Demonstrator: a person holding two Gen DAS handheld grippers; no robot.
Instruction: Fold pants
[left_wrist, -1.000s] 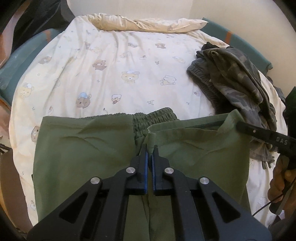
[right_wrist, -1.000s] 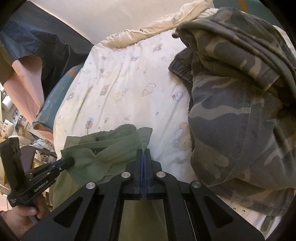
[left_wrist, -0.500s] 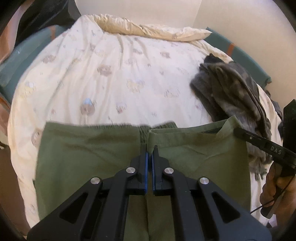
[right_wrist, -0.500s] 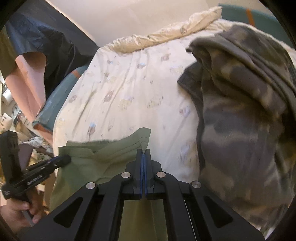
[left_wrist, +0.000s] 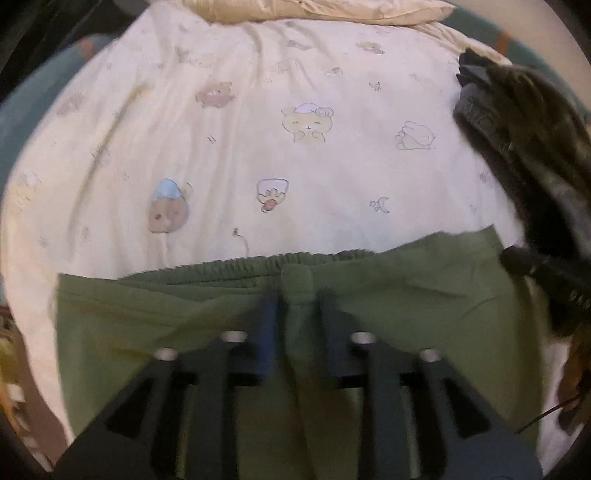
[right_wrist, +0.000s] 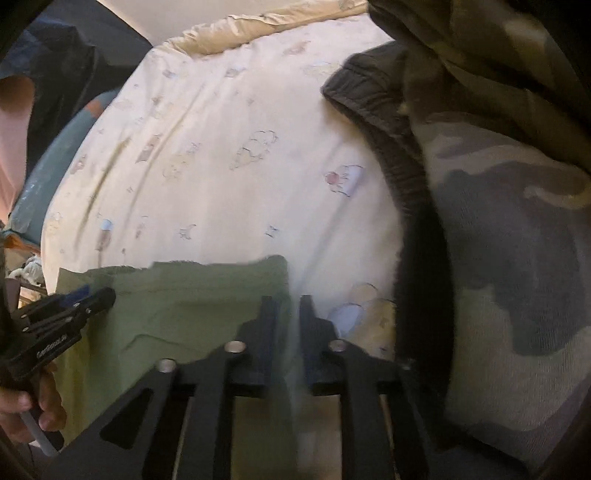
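The green pants (left_wrist: 406, 314) lie folded on the bed, elastic waistband (left_wrist: 240, 267) along the far edge. My left gripper (left_wrist: 297, 295) hangs low over the middle of that edge. Its jaws are opening, with a fold of green cloth loose in the gap and the pads off it. In the right wrist view, my right gripper (right_wrist: 286, 301) is over the right corner of the green pants (right_wrist: 184, 314). Those jaws are opening too, the cloth edge between them and not pressed. Each view shows the other gripper at its side, the right gripper (left_wrist: 546, 284) and the left gripper (right_wrist: 62, 317).
A cream sheet printed with bears (left_wrist: 295, 155) covers the bed. A heap of camouflage pants (right_wrist: 498, 221) sits close on the right, also in the left wrist view as a dark heap (left_wrist: 524, 140). A beige pillow (left_wrist: 314, 11) lies at the far end. A hand (right_wrist: 33, 406) holds the left gripper.
Both grippers have dropped toward the bed and the views are closer and blurred. Both pairs of jaws, shut on the green cloth before, now stand apart. The pants' edge lies flatter on the sheet.
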